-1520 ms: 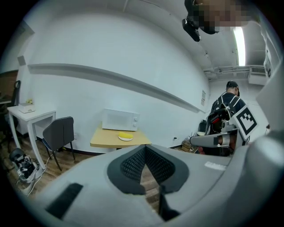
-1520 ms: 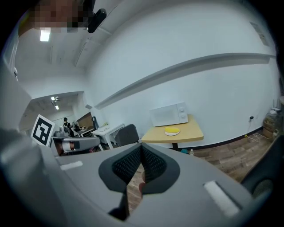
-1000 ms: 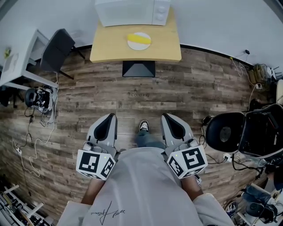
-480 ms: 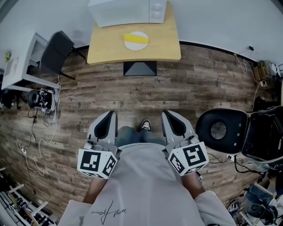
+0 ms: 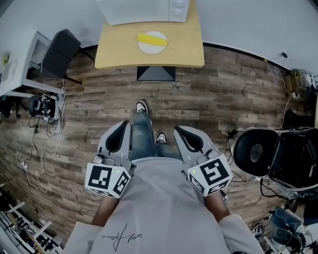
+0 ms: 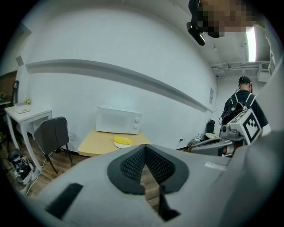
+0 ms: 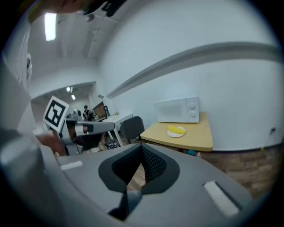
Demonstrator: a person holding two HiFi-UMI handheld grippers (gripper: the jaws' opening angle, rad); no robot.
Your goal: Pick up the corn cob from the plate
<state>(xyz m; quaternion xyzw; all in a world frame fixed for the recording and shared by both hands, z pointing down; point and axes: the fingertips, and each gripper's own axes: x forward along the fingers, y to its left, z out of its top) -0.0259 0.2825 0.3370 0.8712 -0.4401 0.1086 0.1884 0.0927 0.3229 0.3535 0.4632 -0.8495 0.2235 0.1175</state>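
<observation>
The corn cob [image 5: 152, 39] on the plate [image 5: 146, 48] looks hard, light and rolly, so pinch its middle. The left hand-held gripper [image 5: 122, 132] and right hand-held gripper [image 5: 179, 131] are closed, empty

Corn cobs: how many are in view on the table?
1. The corn cob lies on the white plate on the wooden table, in front of the microwave; none seems hidden.

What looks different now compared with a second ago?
The person has stepped toward the table: one leg and its shoe have swung out ahead. Nothing was grabbed or released. The left tongs and right tongs stay shut and empty, held out in front; the corn cob still lies on its plate by the microwave.
</observation>
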